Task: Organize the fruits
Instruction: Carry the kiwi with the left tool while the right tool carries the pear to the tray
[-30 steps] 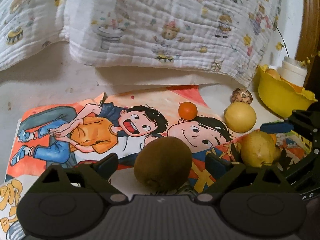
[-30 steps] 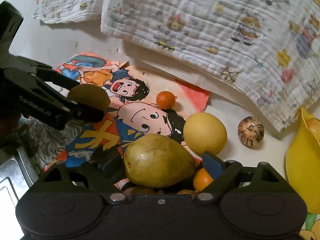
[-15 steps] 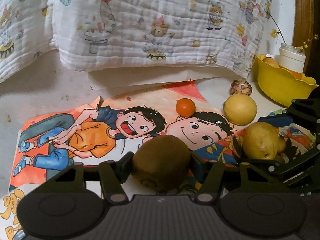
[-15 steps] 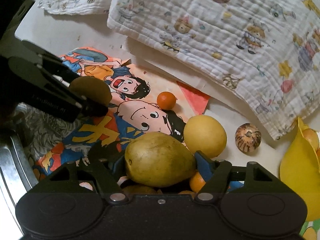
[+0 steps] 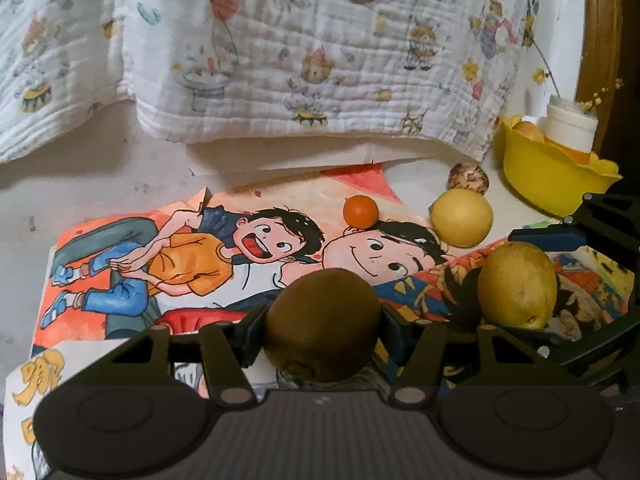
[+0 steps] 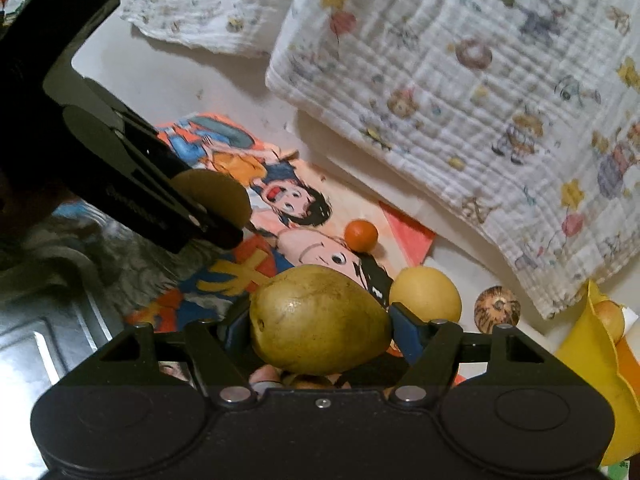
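Observation:
My left gripper [image 5: 322, 320] is shut on a brown kiwi [image 5: 322, 296], its pads pressing both sides, low over the cartoon poster [image 5: 224, 248]. My right gripper [image 6: 320, 324] is shut on a green-yellow pear [image 6: 320, 312], which lies crosswise between the fingers. In the left wrist view the same pear [image 5: 516, 282] shows at the right in the other gripper. In the right wrist view the kiwi [image 6: 216, 196] shows at the left in the left gripper. A small orange [image 5: 361, 211], a yellow round fruit [image 5: 461, 218] and a mottled brown fruit [image 5: 468, 178] lie loose beyond.
A yellow bowl [image 5: 548, 176] holding fruit stands at the far right, with a white jar [image 5: 570, 126] behind it. A printed white blanket [image 5: 320, 60] is heaped along the back. A metal tray [image 6: 40, 340] lies at the lower left of the right wrist view.
Both pairs of jaws have closed, the left onto the kiwi and the right onto the pear. The right gripper has rolled and shifted with the pear; the left has stayed about in place.

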`<control>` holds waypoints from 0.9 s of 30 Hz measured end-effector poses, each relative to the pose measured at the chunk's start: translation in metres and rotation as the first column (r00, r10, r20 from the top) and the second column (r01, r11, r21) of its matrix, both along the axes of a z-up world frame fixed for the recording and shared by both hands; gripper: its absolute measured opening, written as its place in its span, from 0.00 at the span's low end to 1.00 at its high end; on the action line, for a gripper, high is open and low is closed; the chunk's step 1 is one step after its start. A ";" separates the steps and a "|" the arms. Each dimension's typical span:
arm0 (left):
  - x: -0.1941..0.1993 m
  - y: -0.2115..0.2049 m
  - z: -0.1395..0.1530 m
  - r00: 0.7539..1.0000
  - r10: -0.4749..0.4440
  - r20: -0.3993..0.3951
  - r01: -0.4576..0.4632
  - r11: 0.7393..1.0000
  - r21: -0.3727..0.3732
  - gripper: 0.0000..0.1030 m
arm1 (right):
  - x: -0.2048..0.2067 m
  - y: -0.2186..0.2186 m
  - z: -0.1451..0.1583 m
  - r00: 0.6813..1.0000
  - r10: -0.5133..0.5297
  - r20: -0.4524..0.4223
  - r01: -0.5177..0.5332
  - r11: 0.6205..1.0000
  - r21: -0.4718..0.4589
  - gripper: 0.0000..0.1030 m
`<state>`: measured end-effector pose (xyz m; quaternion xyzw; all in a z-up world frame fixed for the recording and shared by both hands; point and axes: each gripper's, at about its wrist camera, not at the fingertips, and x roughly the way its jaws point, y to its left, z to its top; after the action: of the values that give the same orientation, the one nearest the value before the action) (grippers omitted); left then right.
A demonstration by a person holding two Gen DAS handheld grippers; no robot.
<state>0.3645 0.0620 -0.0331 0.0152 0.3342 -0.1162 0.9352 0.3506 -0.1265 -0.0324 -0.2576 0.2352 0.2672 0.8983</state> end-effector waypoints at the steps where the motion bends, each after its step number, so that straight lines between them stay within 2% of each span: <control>1: -0.004 0.001 0.002 1.000 0.002 0.002 -0.002 1.000 -0.006 0.61 | -0.004 0.000 0.003 1.000 0.004 0.001 -0.004 1.000 0.007 0.70; 11: -0.059 0.004 0.029 0.999 -0.004 0.034 0.004 1.000 -0.018 0.61 | -0.059 -0.002 0.023 0.998 0.043 -0.037 -0.040 0.996 0.074 0.71; 19: -0.104 -0.001 0.036 0.999 -0.026 0.026 0.026 0.999 -0.026 0.61 | -0.099 -0.005 0.026 0.993 0.051 -0.103 -0.040 0.993 0.107 0.71; 27: -0.130 -0.006 0.031 0.998 -0.026 -0.060 0.022 0.998 -0.060 0.61 | -0.120 -0.014 0.021 0.975 0.029 -0.219 0.000 0.992 0.130 0.71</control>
<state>0.2347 0.0561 -0.0025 -0.0119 0.3589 -0.1377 0.9231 0.2302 -0.1408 -0.0116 -0.1694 0.3137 0.3155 0.8794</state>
